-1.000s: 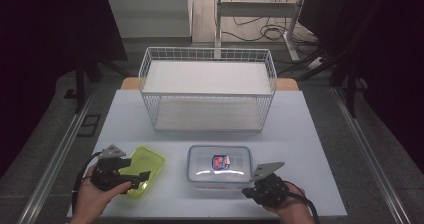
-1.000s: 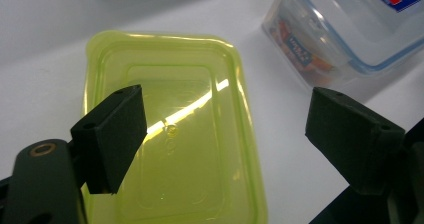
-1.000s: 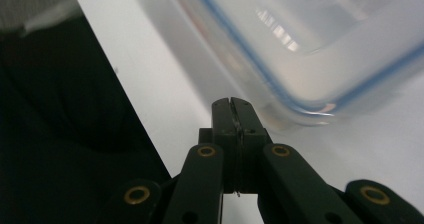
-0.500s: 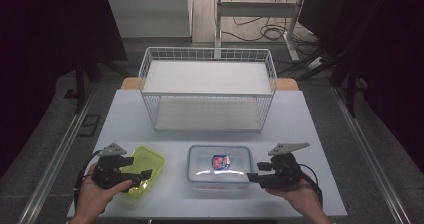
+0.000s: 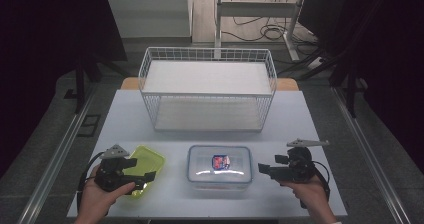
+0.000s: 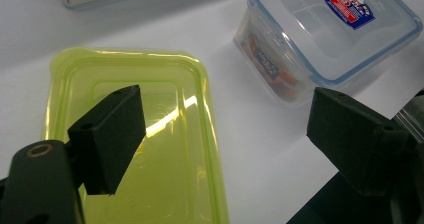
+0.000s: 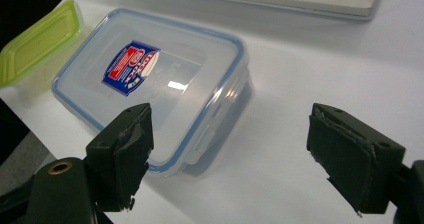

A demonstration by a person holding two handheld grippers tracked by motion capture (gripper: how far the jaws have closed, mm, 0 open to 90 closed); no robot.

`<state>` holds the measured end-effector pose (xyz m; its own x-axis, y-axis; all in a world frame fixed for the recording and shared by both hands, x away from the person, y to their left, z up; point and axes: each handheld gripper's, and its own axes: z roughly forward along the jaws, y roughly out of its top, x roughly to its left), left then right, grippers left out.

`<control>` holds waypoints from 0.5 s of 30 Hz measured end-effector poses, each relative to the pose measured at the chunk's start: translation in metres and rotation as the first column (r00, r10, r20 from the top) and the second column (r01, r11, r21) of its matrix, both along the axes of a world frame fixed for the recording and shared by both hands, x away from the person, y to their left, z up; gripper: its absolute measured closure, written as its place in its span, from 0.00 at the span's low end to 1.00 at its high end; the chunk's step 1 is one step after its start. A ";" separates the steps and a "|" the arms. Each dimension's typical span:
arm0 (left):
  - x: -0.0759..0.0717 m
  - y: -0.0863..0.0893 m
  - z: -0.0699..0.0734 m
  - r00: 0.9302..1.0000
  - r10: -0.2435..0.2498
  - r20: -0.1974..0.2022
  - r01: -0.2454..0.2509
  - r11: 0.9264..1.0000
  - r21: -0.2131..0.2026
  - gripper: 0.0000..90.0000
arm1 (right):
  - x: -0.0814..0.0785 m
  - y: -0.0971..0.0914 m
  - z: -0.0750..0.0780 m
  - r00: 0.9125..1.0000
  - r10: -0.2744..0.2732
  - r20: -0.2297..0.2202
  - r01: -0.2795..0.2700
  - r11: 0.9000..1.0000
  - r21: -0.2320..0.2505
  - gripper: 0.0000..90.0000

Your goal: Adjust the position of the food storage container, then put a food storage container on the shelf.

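A clear box with a blue-rimmed lid and a red-and-blue label (image 5: 220, 165) (image 7: 150, 79) (image 6: 330, 29) lies on the white table near its front edge. To its left lies a yellow-green lidded box (image 5: 145, 166) (image 6: 135, 134). My left gripper (image 5: 137, 176) (image 6: 225, 134) hangs open over the green box's front part, its pads pressing nothing. My right gripper (image 5: 265, 170) (image 7: 230, 144) stands just right of the clear box and points at it. Its jaws have just been opening, and they now stand wide apart with nothing gripped.
A white wire basket (image 5: 207, 104) with a white board inside stands at the back middle of the table (image 5: 300, 119). Its near edge appears at the top of both gripper views. Metal rails run along the floor at both sides.
My right gripper has drawn away from the clear box's front right corner, rightward and a little up, and its jaws went from shut to wide open. The left gripper has kept still.
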<state>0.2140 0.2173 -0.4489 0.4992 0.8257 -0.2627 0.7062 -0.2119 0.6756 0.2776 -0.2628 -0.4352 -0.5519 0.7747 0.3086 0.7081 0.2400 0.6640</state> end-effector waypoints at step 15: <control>-0.002 -0.033 0.006 0.999 -0.013 -0.033 0.009 0.993 -0.119 0.13 | -0.003 0.000 0.001 1.000 0.026 -0.004 -0.026 1.000 0.010 0.20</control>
<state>0.2122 0.1838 -0.4433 0.4972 0.7821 -0.3757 0.7270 -0.1392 0.6724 0.2742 -0.2630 -0.4339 -0.5703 0.7573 0.3181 0.7045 0.2518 0.6636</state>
